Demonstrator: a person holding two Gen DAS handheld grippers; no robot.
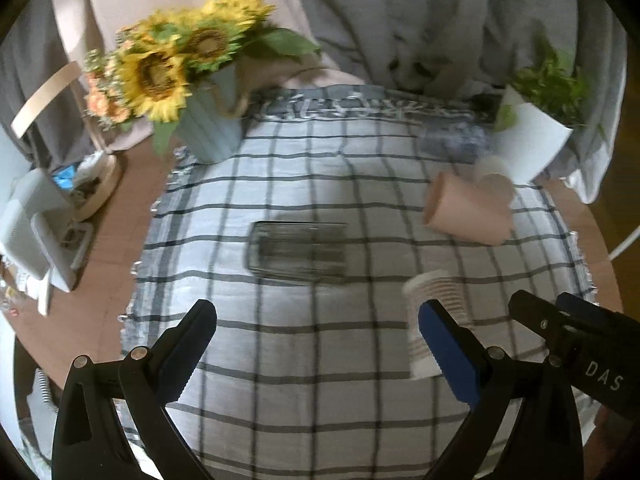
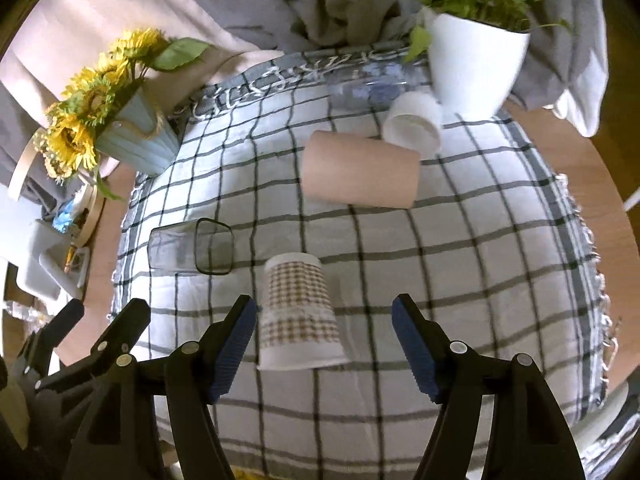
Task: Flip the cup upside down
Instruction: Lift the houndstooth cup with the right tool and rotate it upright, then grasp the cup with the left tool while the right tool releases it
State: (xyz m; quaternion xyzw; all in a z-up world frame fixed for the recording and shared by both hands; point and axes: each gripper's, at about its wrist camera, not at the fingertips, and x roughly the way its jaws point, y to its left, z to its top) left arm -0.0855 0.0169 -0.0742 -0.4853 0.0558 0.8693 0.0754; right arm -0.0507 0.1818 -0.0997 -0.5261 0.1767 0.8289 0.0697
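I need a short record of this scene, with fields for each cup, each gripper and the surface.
checked paper cup: on its side, between the open right gripper's fingers, not gripped
pink cup: on its side
white cup: on its side, beside the pink cup
clear glass: on its side
left gripper: open, holds nothing
right gripper: open
surface: checked cloth

We see a checked paper cup (image 2: 298,312) standing upside down on the plaid cloth (image 2: 460,264), wide rim down. Beyond it, three more cups lie on their sides: clear glass (image 2: 192,250), pink (image 2: 360,170), white (image 2: 414,124).
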